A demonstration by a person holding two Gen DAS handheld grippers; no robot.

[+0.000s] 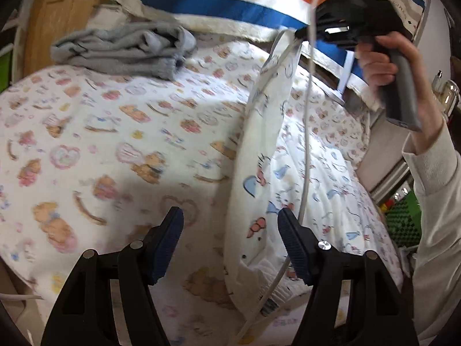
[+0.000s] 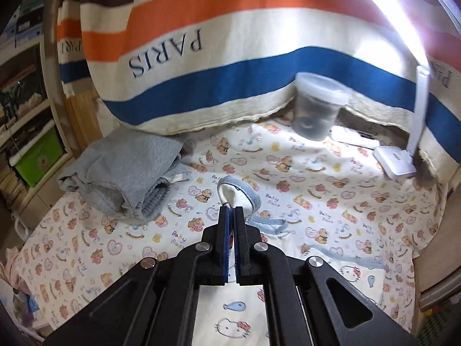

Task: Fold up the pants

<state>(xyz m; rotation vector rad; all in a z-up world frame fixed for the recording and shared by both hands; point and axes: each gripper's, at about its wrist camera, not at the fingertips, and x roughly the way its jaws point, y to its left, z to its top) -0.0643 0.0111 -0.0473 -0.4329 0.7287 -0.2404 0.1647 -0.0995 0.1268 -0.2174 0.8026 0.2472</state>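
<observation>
Step in hand: lifting printed pants by blue-trimmed cuff. Right tool clamped on cuff, raised at upper right of left view. Left tool wide, empty, waistband low-centre. Next: pinch waistband, straighten over printed sheet.

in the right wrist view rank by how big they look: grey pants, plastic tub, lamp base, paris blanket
1. paris blanket, fills the whole back.
2. grey pants, folded at left.
3. plastic tub and lamp base: the tub looks somewhat bigger, but both are blurred or partly cut off, so this order is unsure.
</observation>
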